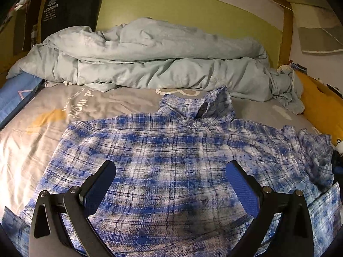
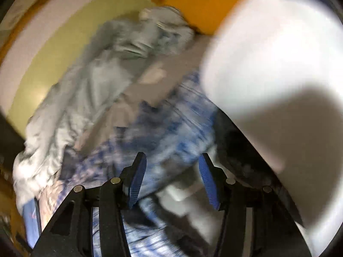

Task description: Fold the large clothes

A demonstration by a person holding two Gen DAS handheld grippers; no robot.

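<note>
A blue and white plaid shirt (image 1: 171, 150) lies spread flat on the bed, its collar (image 1: 205, 107) toward the headboard and one sleeve bunched at the right (image 1: 315, 156). My left gripper (image 1: 170, 167) hovers over the shirt's middle, open wide, with nothing between its blue pads. The right wrist view is heavily blurred. In it my right gripper (image 2: 172, 158) stands with its jaws apart over the plaid shirt (image 2: 171, 128), and I see nothing pinched between its pads.
A crumpled pale grey-blue duvet (image 1: 150, 60) is heaped along the green headboard (image 1: 188, 10). The grey printed sheet (image 1: 32, 139) shows left of the shirt. A yellow pillow (image 1: 321, 111) lies at the right edge. A large blurred white shape (image 2: 268, 53) fills the right view's upper right.
</note>
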